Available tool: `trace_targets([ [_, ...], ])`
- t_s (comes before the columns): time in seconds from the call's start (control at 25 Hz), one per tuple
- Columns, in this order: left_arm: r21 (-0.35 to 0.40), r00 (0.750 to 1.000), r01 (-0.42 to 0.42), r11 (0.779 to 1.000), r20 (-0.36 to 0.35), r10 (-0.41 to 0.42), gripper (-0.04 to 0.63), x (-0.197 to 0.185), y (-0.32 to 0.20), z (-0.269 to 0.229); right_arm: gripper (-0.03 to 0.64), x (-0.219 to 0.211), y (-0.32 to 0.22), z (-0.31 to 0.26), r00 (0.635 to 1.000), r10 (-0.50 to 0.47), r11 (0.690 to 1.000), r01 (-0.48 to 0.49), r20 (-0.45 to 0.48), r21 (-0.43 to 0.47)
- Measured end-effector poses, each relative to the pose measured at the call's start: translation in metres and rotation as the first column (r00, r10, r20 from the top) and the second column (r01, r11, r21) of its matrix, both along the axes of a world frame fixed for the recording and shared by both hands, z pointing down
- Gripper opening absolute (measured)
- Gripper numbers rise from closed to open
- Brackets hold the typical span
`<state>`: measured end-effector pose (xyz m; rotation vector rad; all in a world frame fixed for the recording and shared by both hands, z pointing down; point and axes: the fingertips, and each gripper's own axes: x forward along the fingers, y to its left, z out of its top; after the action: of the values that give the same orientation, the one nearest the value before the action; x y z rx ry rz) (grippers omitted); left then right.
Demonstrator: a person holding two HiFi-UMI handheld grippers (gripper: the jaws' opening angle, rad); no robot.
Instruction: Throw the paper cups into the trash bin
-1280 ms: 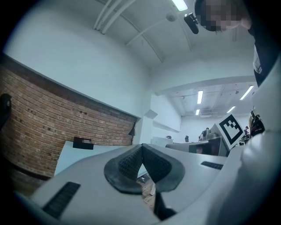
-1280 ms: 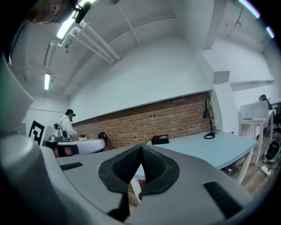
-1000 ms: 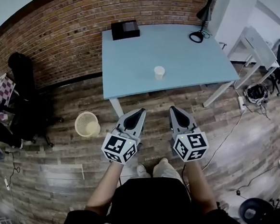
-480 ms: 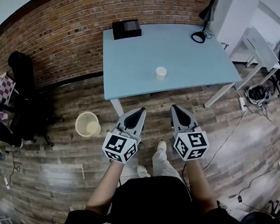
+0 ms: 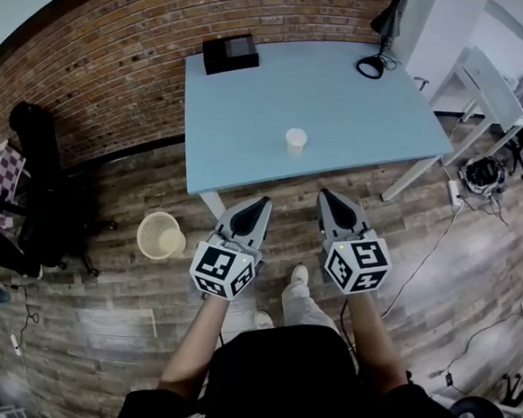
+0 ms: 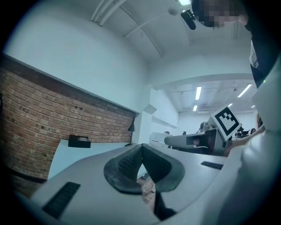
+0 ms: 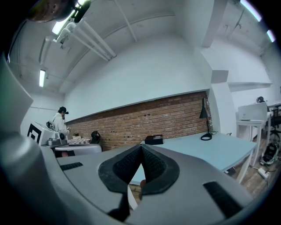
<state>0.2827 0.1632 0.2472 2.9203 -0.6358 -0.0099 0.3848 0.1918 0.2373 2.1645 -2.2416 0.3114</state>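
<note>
A white paper cup [image 5: 295, 140] stands upright near the front edge of the light blue table [image 5: 342, 102]. A pale wire trash bin [image 5: 161, 235] sits on the wood floor, left of the table's front leg. Both grippers are held side by side above the floor, just short of the table's front edge. My left gripper [image 5: 261, 202] is shut with nothing in it, its pads [image 6: 131, 160] pressed together. The right gripper [image 5: 325, 196] is likewise shut and holds nothing, pads [image 7: 151, 163] meeting. The cup does not show in either gripper view.
A black box [image 5: 230, 53] sits at the table's far left corner and a black desk lamp [image 5: 374, 59] at its far right. A brick wall [image 5: 119, 66] runs behind. A black chair [image 5: 39, 168] stands left, a white desk [image 5: 487, 86] right, cables [image 5: 440, 236] on the floor.
The person has stepped a little toward the table, one foot coming forward. Both grippers, still shut, have drawn slightly closer to the table's front edge.
</note>
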Motion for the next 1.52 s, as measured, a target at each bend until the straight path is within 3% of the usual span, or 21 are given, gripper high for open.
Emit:
trace_targets([
  [0.44, 0.018, 0.998, -0.059, 0.998, 0.034, 0.059, 0.002, 0.060, -0.040, 0.005, 0.005, 0.052, -0.042, 0.012, 1.000, -0.009, 1.000, 0.009, 0.009, -0.027],
  [0.88, -0.008, 0.986, -0.092, 0.996, 0.139, 0.092, 0.002, 0.116, -0.080, 0.024, 0.005, 0.111, -0.083, 0.029, 0.999, -0.026, 0.997, 0.028, 0.031, -0.066],
  [1.24, -0.009, 0.974, -0.060, 0.998, 0.217, 0.061, 0.002, 0.154, -0.104, 0.040, 0.005, 0.147, -0.110, 0.040, 0.996, -0.059, 0.994, 0.065, 0.072, -0.084],
  [1.52, -0.012, 0.971, -0.035, 0.999, 0.238, 0.037, 0.002, 0.169, -0.115, 0.049, 0.005, 0.165, -0.116, 0.052, 0.993, -0.072, 0.992, 0.081, 0.092, -0.097],
])
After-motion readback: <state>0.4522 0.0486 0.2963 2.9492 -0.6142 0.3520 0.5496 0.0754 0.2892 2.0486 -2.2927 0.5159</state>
